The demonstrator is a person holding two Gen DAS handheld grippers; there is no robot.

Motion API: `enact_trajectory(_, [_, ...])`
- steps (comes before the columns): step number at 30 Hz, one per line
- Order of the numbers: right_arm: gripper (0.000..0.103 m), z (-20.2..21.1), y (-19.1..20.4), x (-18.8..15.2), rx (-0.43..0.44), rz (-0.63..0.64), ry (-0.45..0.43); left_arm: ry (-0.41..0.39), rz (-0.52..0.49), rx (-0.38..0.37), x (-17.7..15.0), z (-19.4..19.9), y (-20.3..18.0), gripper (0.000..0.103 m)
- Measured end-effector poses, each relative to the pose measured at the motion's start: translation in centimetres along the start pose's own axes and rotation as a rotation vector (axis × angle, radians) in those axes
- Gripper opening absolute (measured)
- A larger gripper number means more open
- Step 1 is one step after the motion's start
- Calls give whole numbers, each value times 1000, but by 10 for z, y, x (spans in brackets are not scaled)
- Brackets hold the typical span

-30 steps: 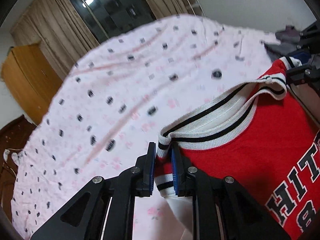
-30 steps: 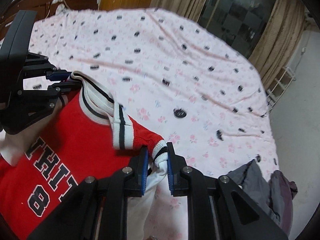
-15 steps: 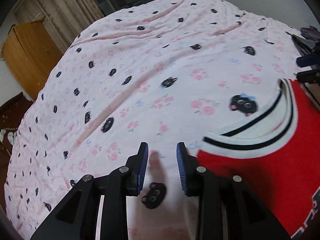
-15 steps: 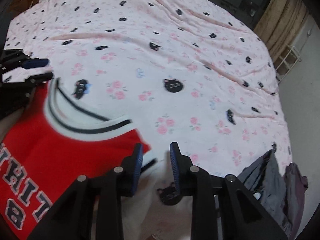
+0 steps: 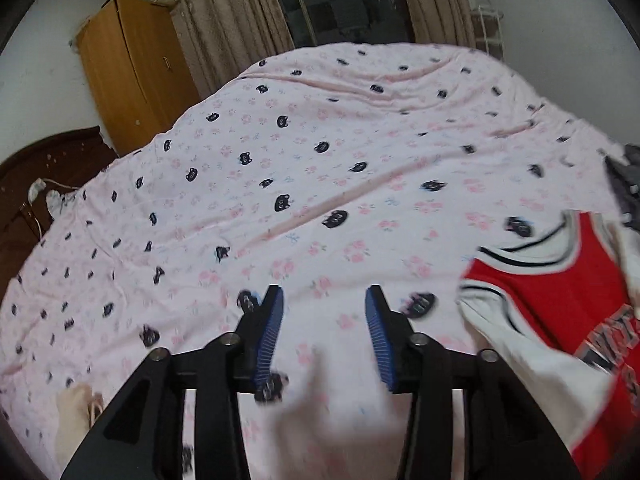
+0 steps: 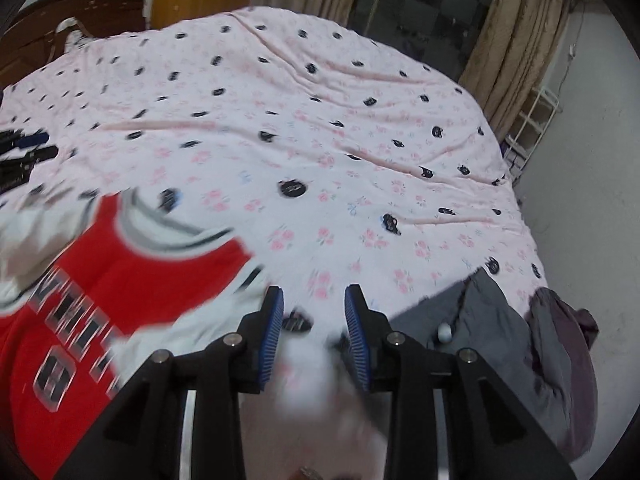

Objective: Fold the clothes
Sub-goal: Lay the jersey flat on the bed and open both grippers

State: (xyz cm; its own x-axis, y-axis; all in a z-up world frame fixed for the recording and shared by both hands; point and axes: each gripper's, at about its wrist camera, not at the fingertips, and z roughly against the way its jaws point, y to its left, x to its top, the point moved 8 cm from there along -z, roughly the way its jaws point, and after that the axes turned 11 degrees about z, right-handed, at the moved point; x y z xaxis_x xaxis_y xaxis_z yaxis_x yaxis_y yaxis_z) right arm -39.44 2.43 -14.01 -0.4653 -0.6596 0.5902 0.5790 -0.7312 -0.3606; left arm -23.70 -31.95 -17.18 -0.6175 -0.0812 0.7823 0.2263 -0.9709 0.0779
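Released, red jersey (image 5: pixel 560 304) lies collar-away on bed; both tongs (image 5: pixel 324 308) (image 6: pixel 314 304) opening, empty.

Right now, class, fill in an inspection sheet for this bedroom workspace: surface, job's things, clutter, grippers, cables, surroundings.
Surface: bed under a pink sheet printed with cat faces and flowers, lightly creased.
Job's things: red jersey with white trim lies face up on the sheet, no gripper on it.
Clutter: grey clothes heaped at the bed's edge, right of the right gripper.
Grippers: left gripper and right gripper both have jaws opening, only the sheet between them.
Cables: white cable by the headboard.
Surroundings: wardrobe, curtains, dark window, white rack, dark wooden headboard.
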Motion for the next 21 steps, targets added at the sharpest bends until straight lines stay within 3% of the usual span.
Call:
enact_trajectory(5, [34, 34, 43, -23, 51, 25, 5, -14, -18, -130, -18, 40, -29, 45])
enact_trajectory(7, [34, 43, 61, -30, 71, 35, 7, -26, -59, -175, -25, 51, -45, 58])
enact_trajectory(9, [34, 50, 73, -34, 72, 35, 3, -28, -93, -196, -31, 55, -56, 70])
enact_trajectory(14, [34, 68, 101, -34, 83, 11, -17, 10, -104, -190, -40, 56, -61, 76])
enact_trajectory(16, [34, 75, 109, -32, 98, -3, -29, 7, -127, -201, -41, 61, -60, 84])
enact_trajectory(21, [34, 85, 120, -29, 129, -25, -39, -47, -222, -288, -40, 77, -65, 86])
